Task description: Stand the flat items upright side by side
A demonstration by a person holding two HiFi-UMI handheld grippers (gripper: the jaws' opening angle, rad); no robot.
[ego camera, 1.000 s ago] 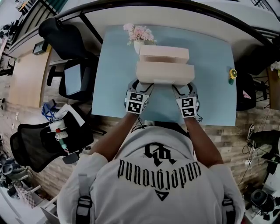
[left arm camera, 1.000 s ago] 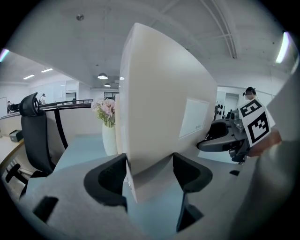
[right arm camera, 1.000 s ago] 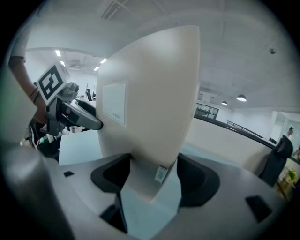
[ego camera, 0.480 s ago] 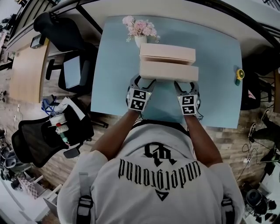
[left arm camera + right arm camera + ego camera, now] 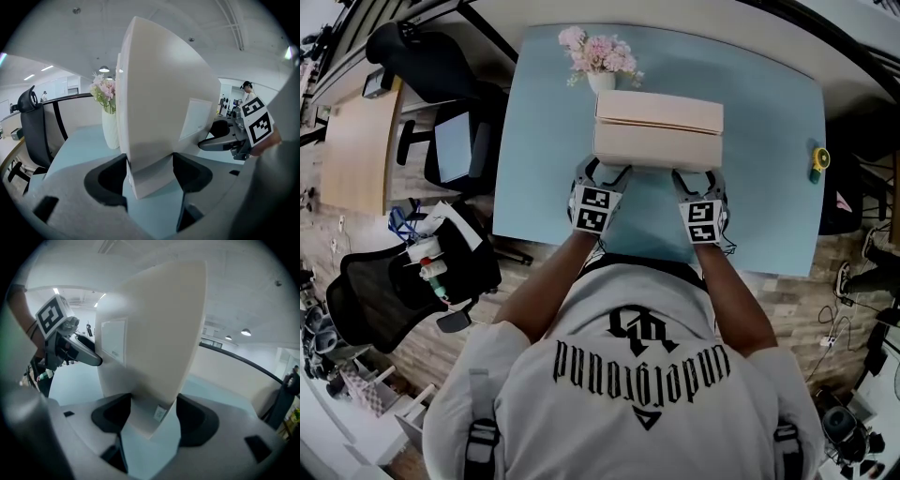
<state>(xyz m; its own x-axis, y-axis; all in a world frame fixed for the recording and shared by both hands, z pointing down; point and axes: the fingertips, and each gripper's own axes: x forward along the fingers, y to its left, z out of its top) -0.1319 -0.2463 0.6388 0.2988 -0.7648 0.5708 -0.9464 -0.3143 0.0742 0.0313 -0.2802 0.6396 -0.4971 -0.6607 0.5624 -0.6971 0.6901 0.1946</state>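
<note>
Near box (image 5: 654, 150) has shifted farther, closing the gap to the far box (image 5: 658, 105), mid tabletop (image 5: 544, 141). Left tool (image 5: 603, 174) and right tool (image 5: 695, 178) clamp its ends, steadying it upright alongside.

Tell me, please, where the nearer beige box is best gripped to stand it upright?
Grip the nearer box across its thin side, low at both ends, coming from the person's side, as the left gripper and right gripper do now. It is wide and slim, so two spaced grips should stop it twisting.
</note>
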